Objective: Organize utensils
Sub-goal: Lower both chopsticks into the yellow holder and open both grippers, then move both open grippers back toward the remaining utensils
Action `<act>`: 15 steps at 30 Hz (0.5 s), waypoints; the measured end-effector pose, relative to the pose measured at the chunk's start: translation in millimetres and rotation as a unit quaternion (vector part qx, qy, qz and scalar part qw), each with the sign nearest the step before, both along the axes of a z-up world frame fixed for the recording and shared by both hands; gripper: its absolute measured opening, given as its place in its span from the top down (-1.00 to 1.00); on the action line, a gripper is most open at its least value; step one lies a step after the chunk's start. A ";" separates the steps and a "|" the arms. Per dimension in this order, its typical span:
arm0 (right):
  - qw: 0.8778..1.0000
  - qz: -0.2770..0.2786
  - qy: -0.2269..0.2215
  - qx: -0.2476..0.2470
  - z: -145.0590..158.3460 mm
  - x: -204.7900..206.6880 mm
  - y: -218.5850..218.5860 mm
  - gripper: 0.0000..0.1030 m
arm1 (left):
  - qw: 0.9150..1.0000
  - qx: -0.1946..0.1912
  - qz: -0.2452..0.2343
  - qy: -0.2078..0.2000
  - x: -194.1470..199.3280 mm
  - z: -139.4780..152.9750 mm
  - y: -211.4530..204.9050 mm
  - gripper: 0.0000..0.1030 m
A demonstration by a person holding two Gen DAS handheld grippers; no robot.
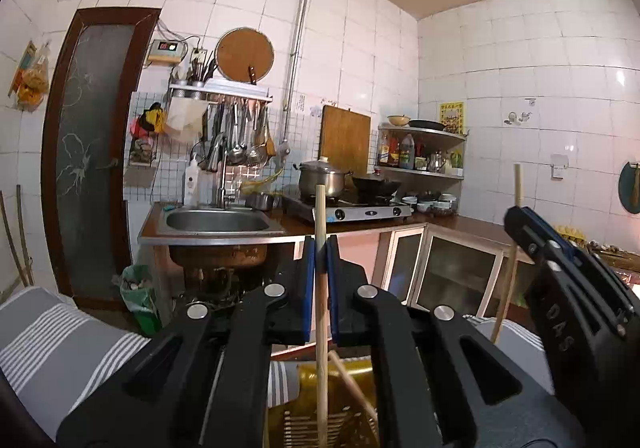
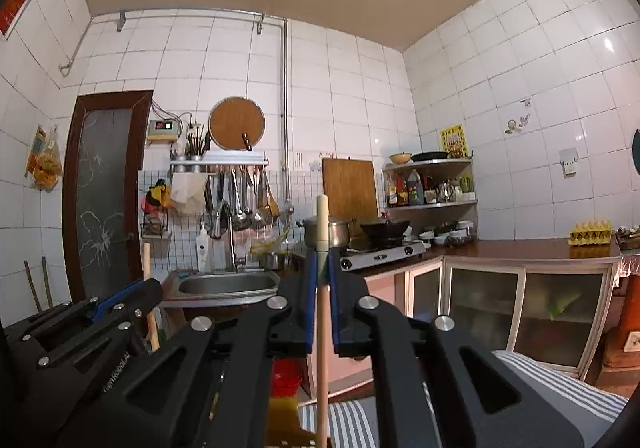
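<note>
While both hand-held grippers point level across a tiled kitchen, each clamps one upright wooden chopstick. Left gripper [image 1: 319, 248], bottom centre of its view, is clenched on a chopstick [image 1: 320, 215] that rises above the blue pads and drops into a yellow slotted utensil basket [image 1: 316, 376] at the frame's bottom edge; another stick [image 1: 352, 380] leans inside. Right gripper [image 2: 322, 264], bottom centre of its own view, grips a second chopstick [image 2: 322, 215], lower end running down past a striped cloth [image 2: 352, 424]. Judged step: sticks mid-transfer w/ the basket, approx. midway. Next move needs keeping each stick vertical & lowering or lifting straight, no snagging on slots. Sink, stove, pots sit mid-frame, well apart.
</note>
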State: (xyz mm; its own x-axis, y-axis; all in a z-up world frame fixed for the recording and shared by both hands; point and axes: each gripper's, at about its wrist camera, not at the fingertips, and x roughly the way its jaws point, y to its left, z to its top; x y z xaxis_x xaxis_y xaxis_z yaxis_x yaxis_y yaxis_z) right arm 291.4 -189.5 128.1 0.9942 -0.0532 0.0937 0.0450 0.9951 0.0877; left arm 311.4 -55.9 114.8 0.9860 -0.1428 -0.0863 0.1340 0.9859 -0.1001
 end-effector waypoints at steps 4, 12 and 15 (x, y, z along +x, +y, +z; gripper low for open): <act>1.000 -0.001 0.018 -0.005 -10.6 -1.5 -2.1 0.89 | 1.000 -0.008 0.003 0.023 5.3 -8.9 11.2 0.90; 0.995 0.003 0.093 -0.023 -13.6 -0.2 -7.7 0.72 | 0.997 0.012 0.014 0.072 -4.8 -8.5 26.5 0.82; 0.994 0.001 0.111 -0.016 -8.5 -16.7 -17.8 -0.02 | 0.996 0.012 0.017 0.083 -23.8 -1.1 38.1 0.03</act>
